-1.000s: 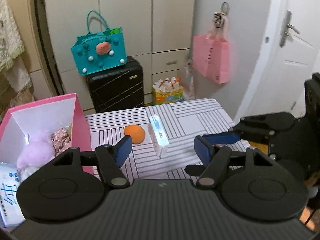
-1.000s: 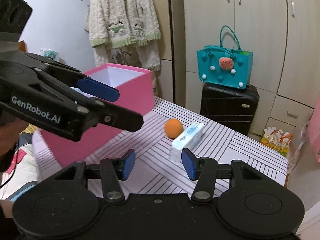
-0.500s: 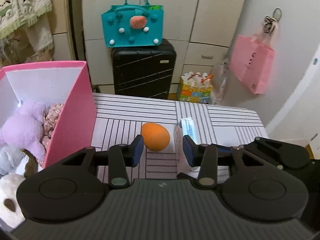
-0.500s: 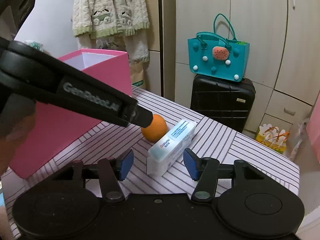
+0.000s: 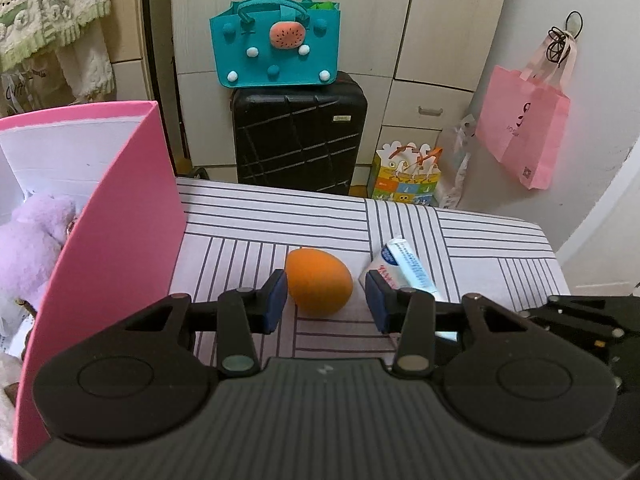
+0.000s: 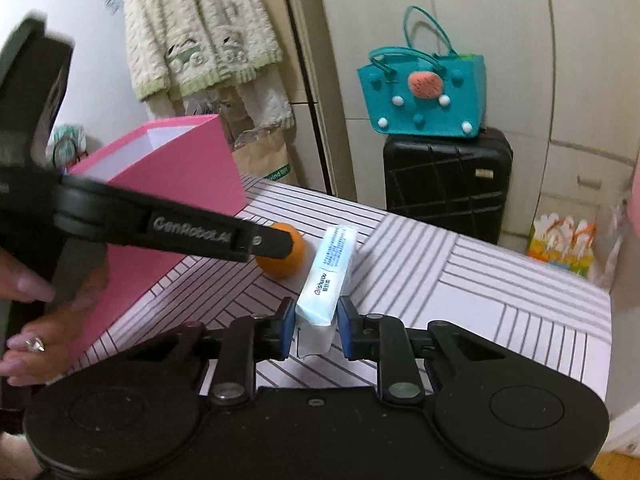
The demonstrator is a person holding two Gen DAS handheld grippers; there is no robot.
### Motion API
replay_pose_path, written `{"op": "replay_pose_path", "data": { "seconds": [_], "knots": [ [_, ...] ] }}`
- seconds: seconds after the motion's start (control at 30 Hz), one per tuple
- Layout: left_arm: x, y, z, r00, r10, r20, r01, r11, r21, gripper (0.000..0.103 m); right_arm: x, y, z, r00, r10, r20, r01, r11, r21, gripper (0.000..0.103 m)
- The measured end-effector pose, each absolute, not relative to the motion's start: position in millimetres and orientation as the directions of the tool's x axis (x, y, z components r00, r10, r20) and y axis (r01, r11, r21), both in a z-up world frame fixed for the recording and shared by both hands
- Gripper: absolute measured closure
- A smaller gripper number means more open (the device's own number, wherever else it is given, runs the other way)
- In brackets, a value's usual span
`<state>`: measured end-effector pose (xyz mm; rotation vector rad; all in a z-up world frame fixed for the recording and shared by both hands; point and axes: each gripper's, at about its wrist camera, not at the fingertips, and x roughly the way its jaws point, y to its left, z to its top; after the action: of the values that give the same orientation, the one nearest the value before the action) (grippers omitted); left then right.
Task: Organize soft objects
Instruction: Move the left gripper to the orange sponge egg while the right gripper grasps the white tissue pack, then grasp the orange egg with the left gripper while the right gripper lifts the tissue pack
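An orange egg-shaped soft ball (image 5: 320, 286) lies on the striped table (image 5: 280, 216). My left gripper (image 5: 326, 300) is open around it, its blue pads on either side with a small gap on the right. Beside the ball lies a white-and-blue tissue pack (image 6: 326, 276). My right gripper (image 6: 315, 328) is closing on the pack's near end, and both pads touch its sides. The pink box (image 5: 120, 220) stands at the left with a purple plush (image 5: 28, 248) inside. In the right wrist view the left gripper's finger (image 6: 180, 232) crosses in front of the ball (image 6: 294, 264).
Behind the table stands a black suitcase (image 5: 300, 136) with a teal felt bag (image 5: 280, 48) on top. A pink bag (image 5: 520, 128) hangs on the right wall above a colourful gift bag (image 5: 406, 178). A hand (image 6: 36, 320) holds the left gripper beside the box.
My left gripper came down toward the orange ball and its jaws narrowed around it. My right gripper moved onto the tissue pack and its jaws closed on it.
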<state>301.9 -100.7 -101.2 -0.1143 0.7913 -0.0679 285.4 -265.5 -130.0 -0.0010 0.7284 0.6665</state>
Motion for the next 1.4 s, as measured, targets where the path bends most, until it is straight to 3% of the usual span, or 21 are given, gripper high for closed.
{"op": "replay_pose_path", "data": {
  "seconds": [0.17, 0.3, 0.43, 0.5, 0.63, 0.87, 0.93, 0.97, 1.4],
  "knots": [
    [305.5, -104.2, -104.0, 0.699, -0.107, -0.707, 0.027, 0.992, -0.124, 0.061, 295.1, -282.7, -133.2, 0.539, 0.58, -0.611, -0.514, 0.801, 0.306, 0.078],
    [308.0, -106.6, -106.1, 0.706, -0.094, -0.702, 0.021, 0.994, -0.111, 0.061, 294.1, -281.3, -132.0, 0.566, 0.54, -0.623, -0.518, 0.821, 0.24, 0.075],
    [310.8, -108.8, -107.6, 0.715, -0.066, -0.696, 0.014, 0.997, -0.08, 0.061, 290.2, -270.5, -134.3, 0.579, 0.493, -0.65, -0.56, 0.819, 0.123, 0.064],
    [312.8, -111.0, -108.4, 0.72, -0.052, -0.692, 0.012, 0.998, -0.063, 0.061, 289.7, -267.6, -134.7, 0.575, 0.496, -0.651, -0.575, 0.811, 0.11, 0.045],
    [314.8, -113.9, -111.8, 0.723, -0.013, -0.691, -0.003, 1.0, -0.022, 0.059, 290.5, -258.2, -139.3, 0.597, 0.463, -0.655, -0.583, 0.811, 0.042, 0.038],
    [321.7, -111.6, -123.5, 0.682, 0.013, -0.731, -0.024, 1.0, -0.005, 0.062, 306.7, -251.0, -151.4, 0.606, 0.45, -0.656, -0.574, 0.818, 0.03, 0.039],
    [321.9, -111.5, -126.7, 0.673, 0.004, -0.74, -0.019, 1.0, -0.013, 0.066, 307.7, -252.5, -152.7, 0.603, 0.462, -0.65, -0.577, 0.816, 0.045, 0.055],
    [321.3, -112.5, -127.3, 0.673, 0.003, -0.74, -0.012, 1.0, -0.007, 0.067, 307.0, -253.4, -152.1, 0.601, 0.464, -0.651, -0.575, 0.816, 0.052, 0.057],
    [287.8, -115.3, -105.7, 0.722, -0.095, -0.685, 0.064, 0.995, -0.07, 0.067, 277.7, -265.9, -144.1, 0.595, 0.445, -0.669, -0.508, 0.853, 0.116, 0.057]
  ]
}}
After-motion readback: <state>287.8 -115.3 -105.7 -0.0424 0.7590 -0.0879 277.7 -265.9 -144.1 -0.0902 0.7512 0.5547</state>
